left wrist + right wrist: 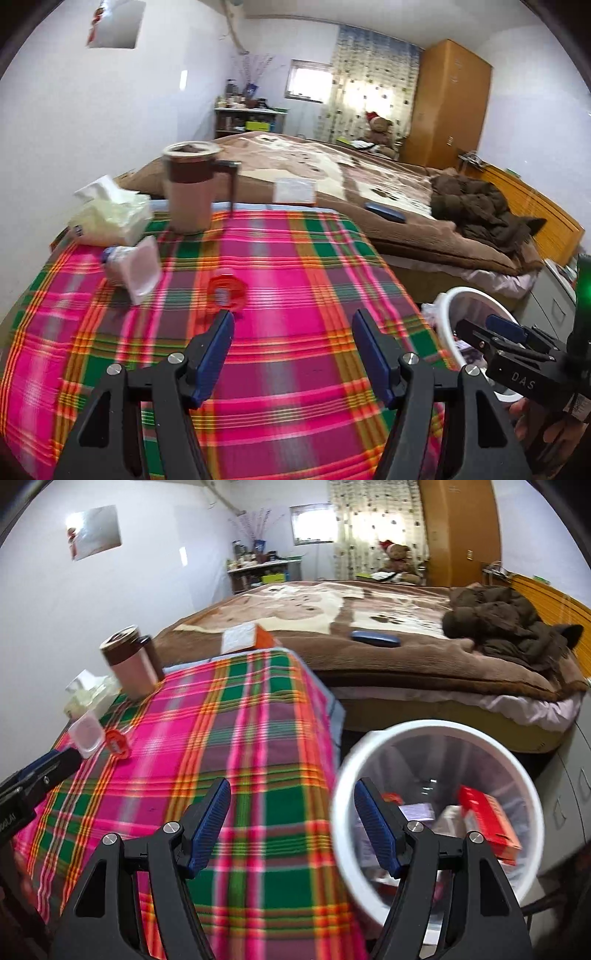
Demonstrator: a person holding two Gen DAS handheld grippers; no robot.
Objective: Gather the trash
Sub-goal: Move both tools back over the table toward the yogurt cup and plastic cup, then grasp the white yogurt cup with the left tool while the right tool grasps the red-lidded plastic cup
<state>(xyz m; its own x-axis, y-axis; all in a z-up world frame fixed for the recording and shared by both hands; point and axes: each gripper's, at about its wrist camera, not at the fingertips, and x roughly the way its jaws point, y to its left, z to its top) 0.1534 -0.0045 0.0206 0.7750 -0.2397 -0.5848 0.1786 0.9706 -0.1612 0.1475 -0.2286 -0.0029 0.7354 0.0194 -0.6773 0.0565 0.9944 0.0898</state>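
A small red ring-shaped piece (226, 291) lies on the plaid tablecloth (280, 266), just ahead of my left gripper (293, 317), which stands open and empty. Left of the red piece lies a tipped clear plastic cup (142, 267) with a small bottle (114, 254) behind it. In the right wrist view my right gripper (291, 788) is open and empty, straddling the table's right edge and the white trash bin (343, 812). The bin holds a red box (489, 818) and other packaging. The red piece (118, 743) and the cup (86, 734) show at far left.
A lidded mug (190, 186) and a tissue pack (110, 214) stand at the table's far left. A bed (332, 173) with a brown blanket, a dark jacket (476, 206) and a blue case (384, 212) lies beyond. A grey cabinet (569, 797) stands right of the bin.
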